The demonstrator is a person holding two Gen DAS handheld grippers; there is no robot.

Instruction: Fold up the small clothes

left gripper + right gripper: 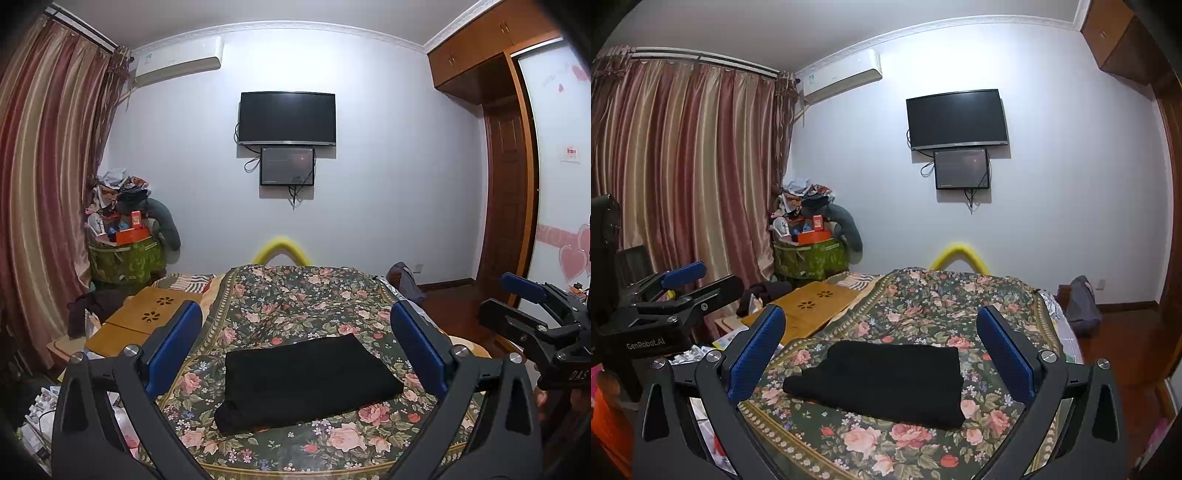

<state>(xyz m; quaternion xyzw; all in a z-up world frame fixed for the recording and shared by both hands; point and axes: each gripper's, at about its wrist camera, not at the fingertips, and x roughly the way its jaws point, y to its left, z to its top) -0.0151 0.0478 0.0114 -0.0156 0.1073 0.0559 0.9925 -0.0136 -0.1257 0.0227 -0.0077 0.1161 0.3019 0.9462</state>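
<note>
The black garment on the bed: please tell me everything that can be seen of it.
The black garment is a plain dark cloth, soft and matte as it looks, with no print, buttons or label visible. It is folded into a compact rectangle of several layers, and a thicker rolled edge shows at its near-left end. It lies flat on the floral bedspread, which alone touches it. Both the left gripper and the right gripper are open and apart from it. What kind of garment it is cannot be told.

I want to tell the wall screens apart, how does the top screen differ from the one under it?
The upper screen is wider and fully dark; the lower screen is smaller and shows a faint image. The upper one sits higher, the lower one directly beneath it. Both are black-framed, wall-mounted, with dangling cables.
</note>
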